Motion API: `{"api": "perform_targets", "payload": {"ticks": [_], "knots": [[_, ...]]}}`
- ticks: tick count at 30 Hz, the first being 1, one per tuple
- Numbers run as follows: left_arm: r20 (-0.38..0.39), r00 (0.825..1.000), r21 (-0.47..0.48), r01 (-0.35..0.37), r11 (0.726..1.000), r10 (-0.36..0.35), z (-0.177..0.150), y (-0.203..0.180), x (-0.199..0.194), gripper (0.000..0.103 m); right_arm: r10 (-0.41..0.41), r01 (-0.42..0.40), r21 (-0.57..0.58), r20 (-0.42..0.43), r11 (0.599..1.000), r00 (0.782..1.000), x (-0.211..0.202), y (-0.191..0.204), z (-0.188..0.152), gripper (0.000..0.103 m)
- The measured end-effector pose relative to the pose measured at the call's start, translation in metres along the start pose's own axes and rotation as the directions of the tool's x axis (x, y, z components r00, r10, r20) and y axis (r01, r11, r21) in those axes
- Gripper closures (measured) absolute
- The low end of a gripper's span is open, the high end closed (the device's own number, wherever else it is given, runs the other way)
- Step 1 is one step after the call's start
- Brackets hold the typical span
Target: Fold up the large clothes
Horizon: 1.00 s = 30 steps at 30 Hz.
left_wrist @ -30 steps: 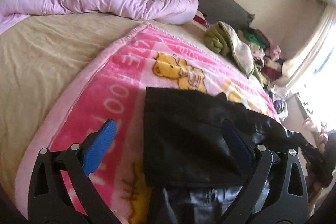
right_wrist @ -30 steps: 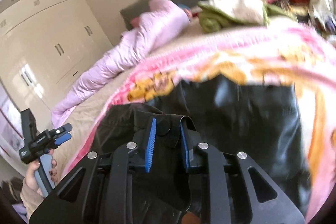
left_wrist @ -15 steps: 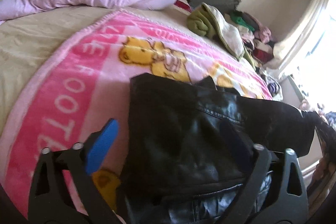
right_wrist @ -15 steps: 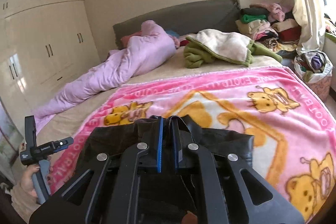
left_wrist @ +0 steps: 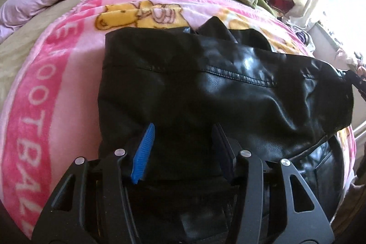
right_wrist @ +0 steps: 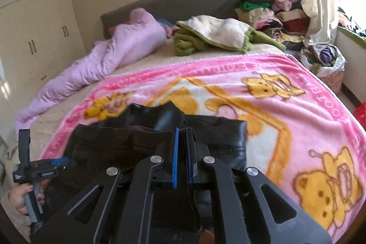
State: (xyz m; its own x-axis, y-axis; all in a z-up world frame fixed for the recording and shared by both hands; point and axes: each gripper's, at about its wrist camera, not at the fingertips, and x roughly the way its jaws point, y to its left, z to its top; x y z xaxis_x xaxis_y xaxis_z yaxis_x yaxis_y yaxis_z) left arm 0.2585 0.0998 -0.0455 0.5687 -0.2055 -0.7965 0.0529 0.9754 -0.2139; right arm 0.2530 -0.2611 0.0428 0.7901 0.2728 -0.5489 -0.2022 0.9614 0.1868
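A black leather jacket [left_wrist: 228, 88] lies folded on a pink cartoon blanket [left_wrist: 57, 84] spread over a bed. My left gripper [left_wrist: 183, 145] hangs low over the jacket's near edge. Its jaws are closing, with black leather between the blue pads [left_wrist: 144, 152], which do not clearly press on it. In the right wrist view the jacket [right_wrist: 217, 141] sits at the blanket's [right_wrist: 297, 106] near left corner. My right gripper [right_wrist: 181, 152] is shut on a fold of its leather. A hand [right_wrist: 22, 196] holds the left gripper [right_wrist: 57, 161] at the lower left.
A lilac duvet [right_wrist: 114, 56] lies along the bed's far left. A green and cream blanket [right_wrist: 212, 36] is heaped near the grey headboard [right_wrist: 171, 1]. Stacked clothes [right_wrist: 274, 13] and a full basket [right_wrist: 324, 58] stand by the curtained window. Cream wardrobes [right_wrist: 34, 38] line the left wall.
My left gripper has dropped toward the jacket and its jaws have narrowed from wide to about half. The right gripper has closed fully on the leather and swung to face the headboard.
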Motion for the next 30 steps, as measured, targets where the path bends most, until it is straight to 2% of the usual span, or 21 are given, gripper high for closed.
{"api": "perform_targets", "payload": {"ticks": [5, 7, 9, 11, 15, 19, 24, 27, 30], "knots": [[-0.003, 0.999, -0.037, 0.048, 0.998, -0.048, -0.001, 0.01, 0.002, 0.06, -0.072, 0.073, 0.008, -0.083, 0.997, 0.994, 0.019, -0.007, -0.012, 0.096], [0.0, 0.999, -0.034, 0.043, 0.998, -0.043, -0.001, 0.008, 0.002, 0.06, -0.126, 0.128, 0.011, -0.11, 0.992, 0.986, 0.023, -0.008, -0.015, 0.09], [0.001, 0.999, -0.03, 0.036, 0.999, -0.036, -0.002, 0.006, 0.002, 0.06, -0.189, 0.192, 0.01, -0.109, 0.981, 0.976, 0.022, -0.008, -0.015, 0.069], [0.001, 0.999, -0.032, 0.038, 0.999, -0.038, -0.002, 0.006, 0.002, 0.06, -0.2, 0.201, 0.01, -0.072, 0.979, 0.977, 0.018, -0.004, -0.013, 0.069], [0.005, 0.999, -0.036, 0.041, 0.999, -0.041, -0.002, 0.005, 0.001, 0.06, -0.104, 0.102, -0.033, -0.084, 0.994, 0.991, 0.035, 0.024, -0.011, 0.069], [0.005, 0.999, -0.037, 0.043, 0.998, -0.043, -0.002, 0.006, 0.001, 0.06, -0.031, 0.018, -0.096, -0.131, 0.995, 0.991, 0.062, 0.06, -0.012, 0.069], [0.004, 0.999, -0.041, 0.049, 0.998, -0.049, -0.002, 0.006, 0.0, 0.06, -0.02, -0.017, -0.155, -0.236, 0.988, 0.971, 0.107, 0.093, -0.019, 0.069], [0.002, 0.998, -0.045, 0.058, 0.997, -0.058, -0.001, 0.008, 0.0, 0.06, -0.089, 0.039, -0.168, -0.3, 0.985, 0.95, 0.127, 0.088, -0.028, 0.069], [0.0, 0.998, -0.047, 0.062, 0.997, -0.062, -0.002, 0.008, 0.0, 0.06, -0.059, 0.016, -0.119, -0.359, 0.993, 0.932, 0.143, 0.072, -0.04, 0.072]]}}
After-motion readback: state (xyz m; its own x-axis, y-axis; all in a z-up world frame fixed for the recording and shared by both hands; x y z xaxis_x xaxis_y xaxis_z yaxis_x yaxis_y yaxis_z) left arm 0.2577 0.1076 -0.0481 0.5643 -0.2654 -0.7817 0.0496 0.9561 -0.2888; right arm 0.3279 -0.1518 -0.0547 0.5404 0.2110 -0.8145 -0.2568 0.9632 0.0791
